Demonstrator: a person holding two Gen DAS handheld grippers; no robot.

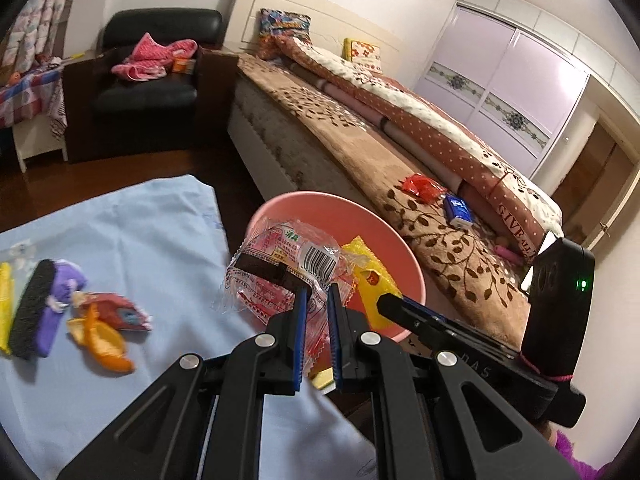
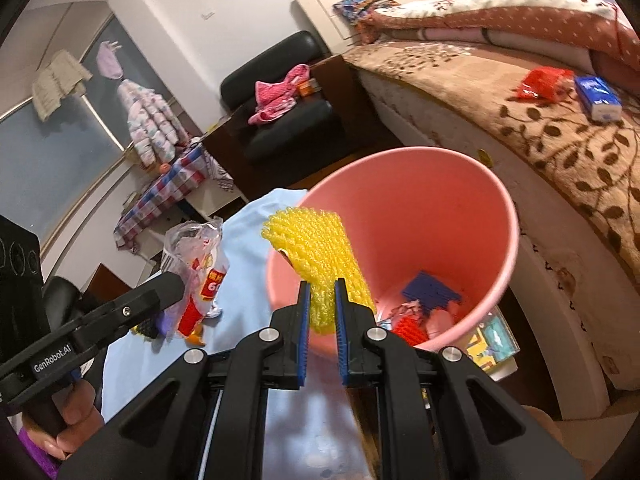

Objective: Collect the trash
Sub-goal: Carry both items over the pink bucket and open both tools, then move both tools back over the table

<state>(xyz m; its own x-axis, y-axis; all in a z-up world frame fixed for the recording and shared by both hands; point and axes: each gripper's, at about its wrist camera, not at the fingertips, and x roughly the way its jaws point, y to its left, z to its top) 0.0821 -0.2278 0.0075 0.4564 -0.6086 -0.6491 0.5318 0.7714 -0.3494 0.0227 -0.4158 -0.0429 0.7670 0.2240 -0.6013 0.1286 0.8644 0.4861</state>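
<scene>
I've got 2 pieces in hand right now, both at the pink bin (image 2: 508, 216). My left tongs (image 1: 318, 300) are clamped on a clear plastic wrapper (image 1: 280, 256) w/ pink print and a barcode, held over the bin's near rim. My right tongs (image 2: 322, 304) are pinched on a yellow foam net (image 2: 320, 256), hanging just above the bin's mouth. Neither is dropped yet.

Already in the bin's bottom, from the right wrist view: a blue net piece (image 2: 432, 292), a red net piece (image 2: 408, 328) and some crumpled bits beside them. So part of the job looks done.

Still left on the bench w/ the light blue cloth (image 1: 140, 232): orange peel (image 1: 104, 340), a red wrapper (image 1: 120, 312), a purple piece (image 1: 64, 300), a black strip (image 1: 32, 312) and a yellow strip at the very edge. Can't tell if all of those count as trash.

On the bed (image 1: 360, 152) there's also a red packet (image 1: 420, 188) and a blue tissue pack (image 1: 458, 210), well apart from the bin; prob the packet is trash too.

My guess: roughly halfway. Let go of both, then back to the bench.
</scene>
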